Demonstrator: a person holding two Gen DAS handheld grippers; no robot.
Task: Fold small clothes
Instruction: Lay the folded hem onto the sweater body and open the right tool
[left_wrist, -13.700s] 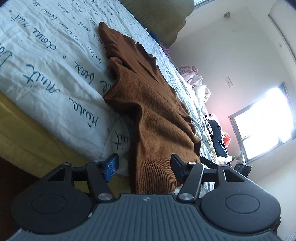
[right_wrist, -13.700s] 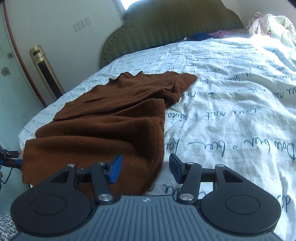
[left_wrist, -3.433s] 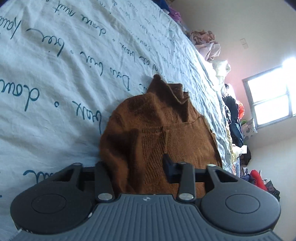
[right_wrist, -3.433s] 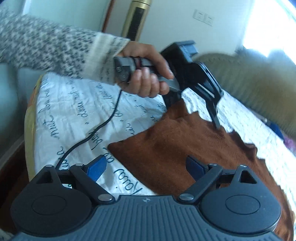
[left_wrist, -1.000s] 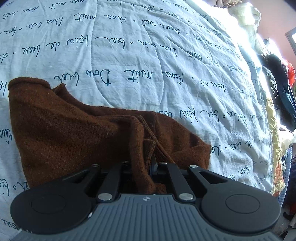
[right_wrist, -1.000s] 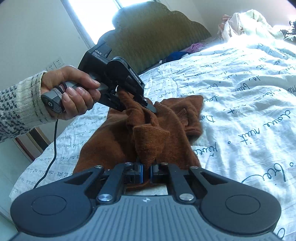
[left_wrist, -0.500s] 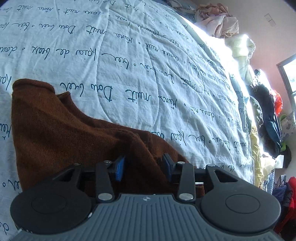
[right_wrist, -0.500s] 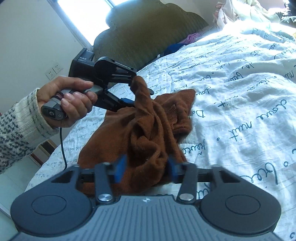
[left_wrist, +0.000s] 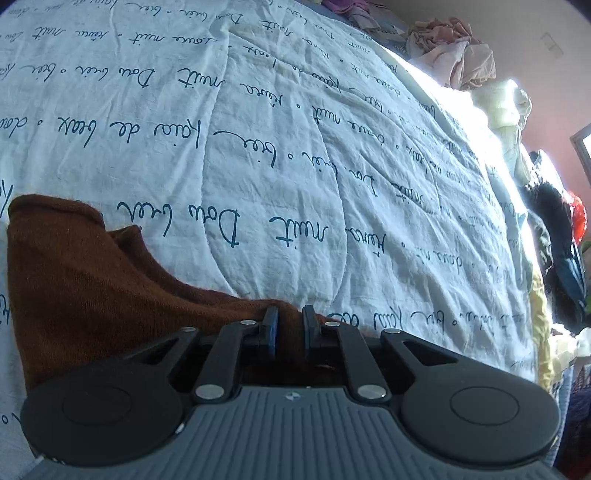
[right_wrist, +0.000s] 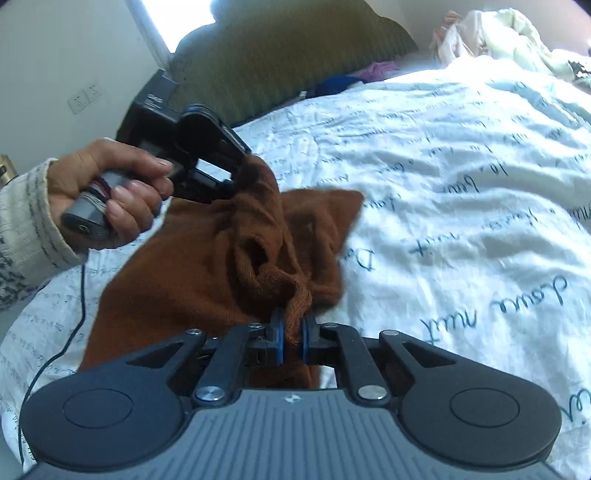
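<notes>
Brown knit sweater bunched on the bed, lying on the white quilt printed with blue script, toward the quilt's near edge and well short of the green headboard.

Left hand-held gripper pointed steeply down at the sweater, jaws closing with a ridge of brown knit standing between them; pads close on either side of the cloth, firm pinch hard to confirm from the wrist view. Seen from the right wrist, the same left hand-held gripper raised above the sweater, held by a hand in a speckled knit sleeve, with a peak of the fabric lifted up against its fingertips. Black cable trailing down from that hand across the quilt left of the sweater.

Right hand-held gripper low at the sweater's near edge, jaws opening, a ribbed cuff-like fold between the blue pads and touching them on both sides. Fabric twisted and rumpled between the two hand-held grippers; a flatter flap spread to the right of the peak.

Heap of pale clothes far beyond the sweater at the bed's far corner, by the headboard. Dark garments past the bed's far side in the left wrist view.
</notes>
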